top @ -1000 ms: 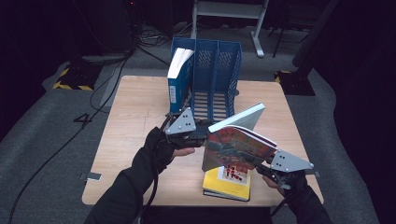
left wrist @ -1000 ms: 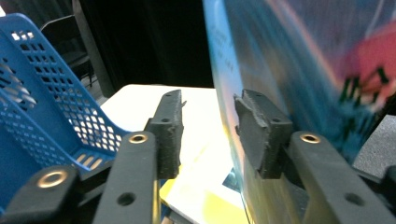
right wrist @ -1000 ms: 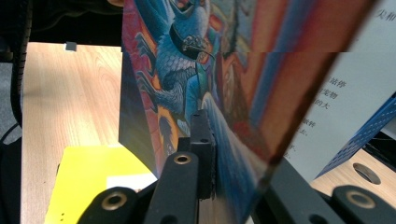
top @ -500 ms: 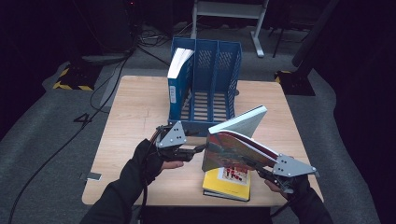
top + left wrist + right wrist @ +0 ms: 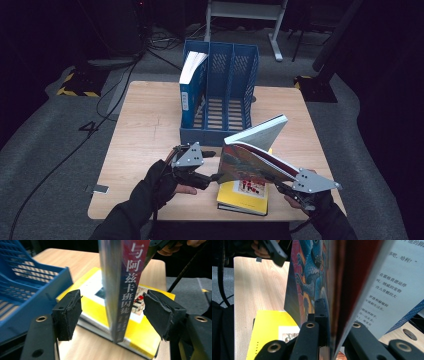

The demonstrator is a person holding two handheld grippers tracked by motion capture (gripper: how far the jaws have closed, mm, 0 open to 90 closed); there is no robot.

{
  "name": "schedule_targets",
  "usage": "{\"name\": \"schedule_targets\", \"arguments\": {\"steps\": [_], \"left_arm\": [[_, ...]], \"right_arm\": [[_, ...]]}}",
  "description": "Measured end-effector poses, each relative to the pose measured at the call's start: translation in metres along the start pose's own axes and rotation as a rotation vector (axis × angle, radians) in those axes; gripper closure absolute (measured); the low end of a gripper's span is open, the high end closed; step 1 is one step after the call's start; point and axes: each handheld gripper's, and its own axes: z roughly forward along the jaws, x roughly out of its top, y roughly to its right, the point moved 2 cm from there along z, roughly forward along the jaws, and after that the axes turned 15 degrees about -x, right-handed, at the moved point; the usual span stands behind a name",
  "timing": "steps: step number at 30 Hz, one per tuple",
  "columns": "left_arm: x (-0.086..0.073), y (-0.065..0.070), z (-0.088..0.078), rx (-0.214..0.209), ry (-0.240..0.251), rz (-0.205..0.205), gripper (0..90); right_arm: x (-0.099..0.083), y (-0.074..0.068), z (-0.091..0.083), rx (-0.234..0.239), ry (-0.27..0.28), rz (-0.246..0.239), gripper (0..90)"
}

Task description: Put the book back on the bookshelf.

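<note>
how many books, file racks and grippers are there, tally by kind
books: 3 – one standing in the blue file rack, the colourful book held up off the table, the yellow book lying flat
file racks: 1 – blue file rack
grippers: 2 – left gripper, right gripper
total: 6

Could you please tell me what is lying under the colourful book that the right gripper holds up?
A yellow book lies flat on the table beneath the colourful book. Its far part is covered.
</note>
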Motion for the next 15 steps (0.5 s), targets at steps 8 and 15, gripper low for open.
{"name": "schedule_targets", "arguments": {"steps": [8, 15], "left_arm": [[0.013, -0.001, 0.018, -0.033, 0.064, 0.002, 44.8], [0.04, 0.002, 0.021, -0.048, 0.128, 0.055, 46.3]], "right_arm": [[-0.001, -0.001, -0.004, 0.003, -0.007, -0.005, 84.6], [-0.002, 0.001, -0.008, -0.025, -0.003, 0.002, 78.5]]}}
